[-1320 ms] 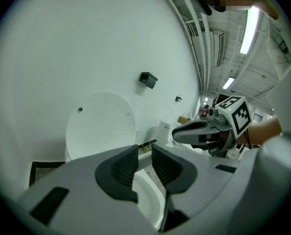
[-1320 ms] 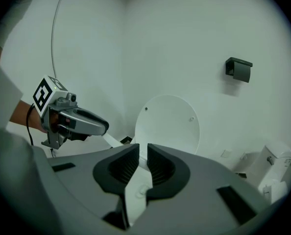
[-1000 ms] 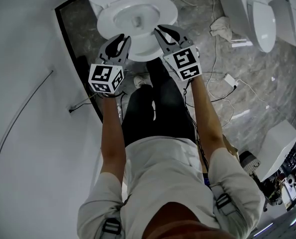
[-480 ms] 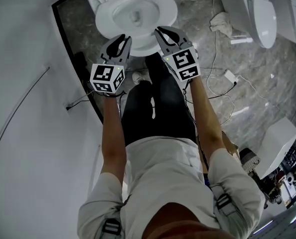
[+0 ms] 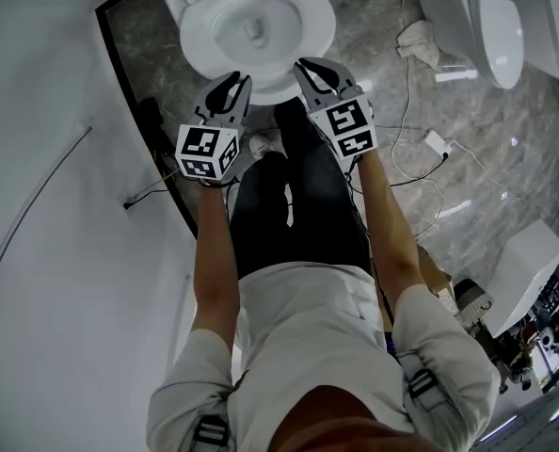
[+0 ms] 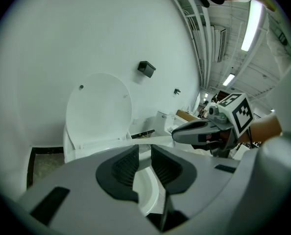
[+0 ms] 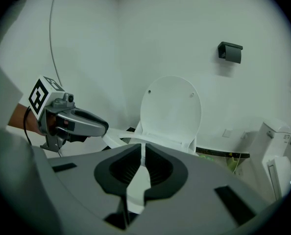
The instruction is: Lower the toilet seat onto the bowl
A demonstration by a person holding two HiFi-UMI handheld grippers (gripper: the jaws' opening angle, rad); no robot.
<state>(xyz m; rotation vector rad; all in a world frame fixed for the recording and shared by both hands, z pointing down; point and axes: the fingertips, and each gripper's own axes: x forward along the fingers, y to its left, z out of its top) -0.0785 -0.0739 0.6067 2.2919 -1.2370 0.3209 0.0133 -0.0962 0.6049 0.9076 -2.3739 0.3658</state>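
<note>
The toilet seat (image 5: 319, 31) lay straight ahead of the person and below both tools. Its long axis ran away from them toward the hinge under the upright lid (image 7: 171, 106), which leaned back at the wall (image 7: 184, 28). The seat's front curve was the near end, and both tools met it there. The left hand-held gripper (image 5: 231, 83) was on the left of that curve and the right hand-held gripper (image 5: 310, 67) on the right, neither clearly nearer than the other. In the left gripper view the seat showed edge-on as a thin pale strip, close to level, running from between the left jaws across to the right tool. The left jaws were closed on that rim with a moderate gap. The right jaws had just been closing and stood almost together, pinching the same rim. From above, the seat ring sat over the bowl (image 5: 232, 36), nearly down by my reading, though whether it touched the bowl could not be told. The travel left looked short and straight down. Both arms (image 5: 214, 262) reached forward and down side by side, the tools pitched nose-down with their marker cubes (image 5: 207, 152) turned up
</note>
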